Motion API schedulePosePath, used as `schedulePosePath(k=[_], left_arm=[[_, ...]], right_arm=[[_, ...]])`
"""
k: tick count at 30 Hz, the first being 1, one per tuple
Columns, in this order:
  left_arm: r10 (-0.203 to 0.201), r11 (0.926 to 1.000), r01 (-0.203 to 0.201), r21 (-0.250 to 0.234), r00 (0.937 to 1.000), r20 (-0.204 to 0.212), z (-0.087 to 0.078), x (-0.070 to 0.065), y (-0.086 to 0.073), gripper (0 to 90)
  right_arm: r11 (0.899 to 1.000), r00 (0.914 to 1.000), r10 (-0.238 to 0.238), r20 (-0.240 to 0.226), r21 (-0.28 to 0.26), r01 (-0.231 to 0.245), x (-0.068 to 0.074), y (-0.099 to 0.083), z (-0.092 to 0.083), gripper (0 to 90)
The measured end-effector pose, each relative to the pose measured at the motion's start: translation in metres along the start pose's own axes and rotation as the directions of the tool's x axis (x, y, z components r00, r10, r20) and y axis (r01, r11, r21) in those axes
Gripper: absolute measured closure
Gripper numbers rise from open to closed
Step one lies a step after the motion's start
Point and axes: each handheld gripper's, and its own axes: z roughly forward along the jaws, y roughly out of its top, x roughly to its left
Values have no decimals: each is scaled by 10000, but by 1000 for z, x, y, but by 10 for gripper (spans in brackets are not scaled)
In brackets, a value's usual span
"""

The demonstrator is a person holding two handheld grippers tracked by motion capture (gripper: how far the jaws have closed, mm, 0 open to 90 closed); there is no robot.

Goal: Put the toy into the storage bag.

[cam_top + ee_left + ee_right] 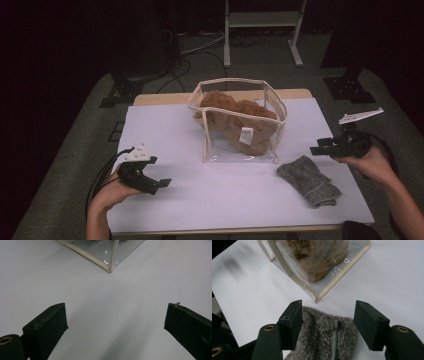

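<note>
The right gripper (328,315) hovers wide open, holding nothing, with the grey fuzzy sock (324,338) lying just below between its jaws, while the left gripper (116,322) gapes empty over bare table (105,315).

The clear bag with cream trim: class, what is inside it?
Inside the clear bag lies a brown plush toy with a white tag. Its shape and face stay hidden by folds and glare.

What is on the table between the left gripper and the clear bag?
Nothing: between the left gripper and the clear bag lies bare white table, as the left gripper view shows.
</note>
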Motion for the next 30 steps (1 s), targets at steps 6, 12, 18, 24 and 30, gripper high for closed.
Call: schedulePosePath(k=[6, 12, 18, 24, 30], left_arm=[[18, 10000, -18, 43, 10000, -27, 0, 0, 0, 36], [32, 10000, -32, 35, 10000, -17, 0, -1, 1, 36], [72, 10000, -71, 68, 10000, -40, -2, -1, 1, 36], [39, 10000, -40, -6, 9999, -134, -3, -2, 1, 36], [172, 9998, -172, 69, 9998, -97, -2, -3, 4, 36]], right_arm=[[9997, 9996, 257, -144, 14, -257, -3, -15, 7, 388], [9994, 9992, 339, -208, 79, -338, -3, -26, 14, 386], [9991, 9987, 425, -279, 73, -423, -2, -33, 17, 386], [9990, 9989, 384, -259, 252, -378, -1, -40, 18, 384], [9981, 9978, 563, -362, 260, -554, 0, -50, 19, 384]])
